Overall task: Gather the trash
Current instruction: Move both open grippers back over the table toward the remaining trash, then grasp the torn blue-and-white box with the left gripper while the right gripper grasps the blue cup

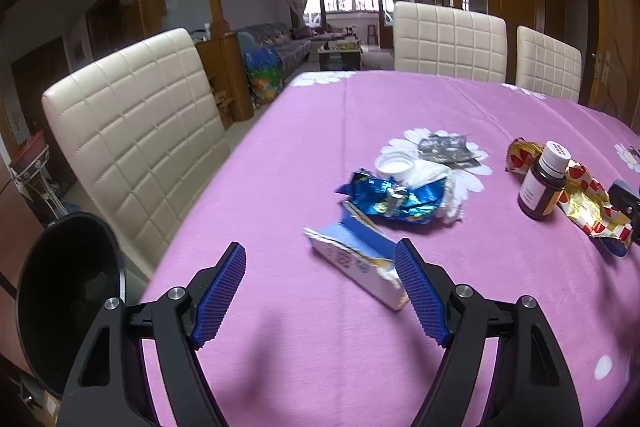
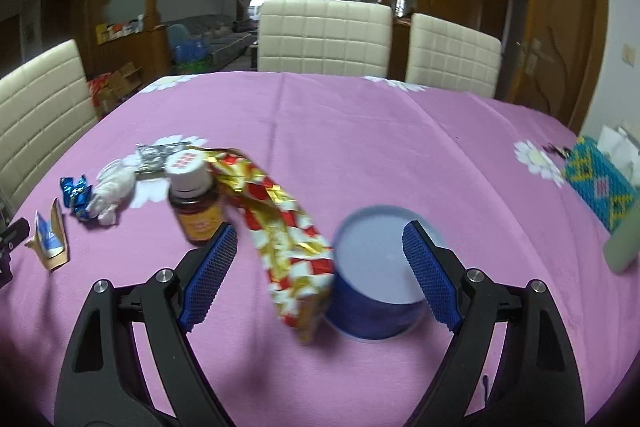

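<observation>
Two spread grippers: centre your left gripper (image 1: 320, 291) over the torn carton (image 1: 356, 267) before pinching; your right gripper (image 2: 320, 271), empty, straddles the foil wrapper (image 2: 280, 227).

Matt pink cloth covers the worktop (image 1: 280, 187), foil wrappers (image 2: 280, 219) shine and crinkle, the bottle (image 1: 540, 183) looks glossy brown plastic, chairs (image 1: 132, 131) quilted leather.
</observation>
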Available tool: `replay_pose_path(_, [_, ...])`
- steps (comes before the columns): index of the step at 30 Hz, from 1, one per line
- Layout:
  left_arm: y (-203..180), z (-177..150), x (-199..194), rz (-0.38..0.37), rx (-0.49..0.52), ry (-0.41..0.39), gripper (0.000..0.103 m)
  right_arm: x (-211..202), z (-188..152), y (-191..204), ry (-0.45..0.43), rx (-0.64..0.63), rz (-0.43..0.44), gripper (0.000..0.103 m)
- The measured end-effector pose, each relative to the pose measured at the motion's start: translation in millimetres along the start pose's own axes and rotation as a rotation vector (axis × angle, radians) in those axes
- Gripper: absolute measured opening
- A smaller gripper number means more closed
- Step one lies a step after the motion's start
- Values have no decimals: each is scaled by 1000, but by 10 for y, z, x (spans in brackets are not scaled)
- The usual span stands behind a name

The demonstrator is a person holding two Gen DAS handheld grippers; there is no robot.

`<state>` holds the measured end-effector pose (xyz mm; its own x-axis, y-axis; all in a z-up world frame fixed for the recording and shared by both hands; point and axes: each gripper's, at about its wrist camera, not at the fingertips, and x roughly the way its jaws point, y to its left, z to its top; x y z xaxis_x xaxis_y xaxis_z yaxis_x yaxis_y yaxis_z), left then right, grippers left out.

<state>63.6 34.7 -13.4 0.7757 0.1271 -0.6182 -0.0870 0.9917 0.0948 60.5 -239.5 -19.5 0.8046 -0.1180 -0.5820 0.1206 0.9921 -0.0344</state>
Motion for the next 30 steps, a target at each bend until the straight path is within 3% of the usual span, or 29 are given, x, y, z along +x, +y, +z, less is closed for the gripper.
replay_pose_path(4, [-157, 29, 97, -18, 8, 36, 75, 1, -18, -186, 1, 30, -14, 84])
replay_pose_path(8, [-266, 60, 213, 11, 21, 78, 75, 55, -16, -369, 13, 79, -19, 84])
replay_pose_path(18, [-194, 82, 515, -61, -40, 210, 75, 391, -46, -542, 179, 176, 82, 82])
replay_pose_path(19, [-196, 80, 506, -66, -40, 206, 73, 403, -48, -526, 185, 172, 88, 77])
replay_pose_path(22, [-217, 79, 484, -86, -35, 195, 54, 374, -54, -436, 179, 152, 114, 76])
replay_pose_path(25, [-219, 83, 461, -103, -34, 185, 43, 321, -57, -354, 160, 127, 121, 76])
replay_pose_path(30, [-244, 61, 334, -119, -10, 142, 29, 149, -45, -180, 76, 57, 93, 76])
